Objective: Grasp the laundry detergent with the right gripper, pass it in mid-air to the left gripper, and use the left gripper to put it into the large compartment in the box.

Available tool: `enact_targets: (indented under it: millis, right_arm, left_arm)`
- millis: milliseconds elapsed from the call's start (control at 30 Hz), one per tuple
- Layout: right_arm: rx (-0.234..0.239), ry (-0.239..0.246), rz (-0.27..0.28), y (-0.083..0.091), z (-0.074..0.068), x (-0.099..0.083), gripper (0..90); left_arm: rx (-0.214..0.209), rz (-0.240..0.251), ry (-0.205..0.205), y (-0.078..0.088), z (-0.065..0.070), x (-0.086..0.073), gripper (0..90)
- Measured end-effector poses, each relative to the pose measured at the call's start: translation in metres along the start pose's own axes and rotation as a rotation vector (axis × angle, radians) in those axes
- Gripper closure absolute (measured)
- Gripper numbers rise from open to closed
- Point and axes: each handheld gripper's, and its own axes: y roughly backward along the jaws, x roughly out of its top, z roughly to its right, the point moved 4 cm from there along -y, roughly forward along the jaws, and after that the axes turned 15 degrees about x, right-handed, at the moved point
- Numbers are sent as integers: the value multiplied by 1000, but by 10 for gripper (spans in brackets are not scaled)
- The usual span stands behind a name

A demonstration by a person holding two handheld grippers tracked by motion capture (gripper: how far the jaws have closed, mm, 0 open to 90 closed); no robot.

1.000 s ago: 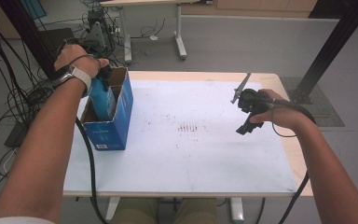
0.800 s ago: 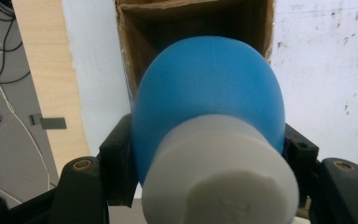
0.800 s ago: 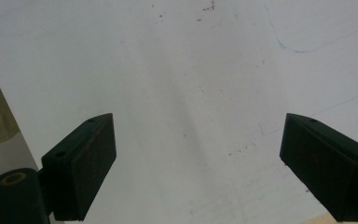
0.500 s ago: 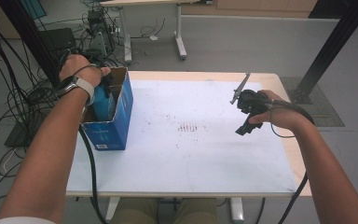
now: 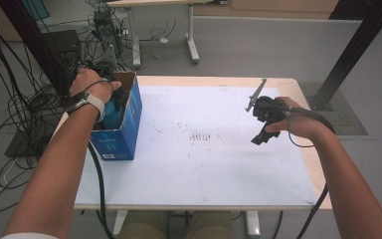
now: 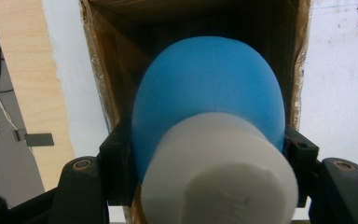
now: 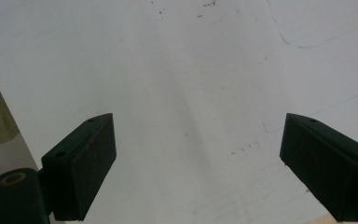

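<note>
While the left gripper stays clamped on the blue rounded plastic bottle with a white cap, bottle body sits inside the mouth of the open brown-lined blue cardboard box. Bottle has gone lower into the box than a second ago. In the left gripper view the bottle is flanked by both inner cardboard walls: little slack on either side, black pads close to the wall edges. In the high view the left hand is right over the box opening.

Box stands at the left edge of the white-topped table, its outer side near the table's left rim; floor cables just beyond.

Right gripper has its jaws wide apart with nothing between them, held over bare white table surface; in the high view it sits by the right edge, well apart from the box. Middle of the table between the two hands is open room.
</note>
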Motion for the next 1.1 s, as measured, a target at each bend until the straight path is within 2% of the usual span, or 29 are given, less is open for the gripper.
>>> enact_targets:
  millis: [600,1100]
  right_arm:
    - [10,-9,-7,-5,0,-1,106]
    - [8,-15,-6,-4,-1,-3,106]
  left_arm:
    - [-14,-16,-18,-29,3,-1,375]
    - [-12,0,-32,-31,5,1,374]
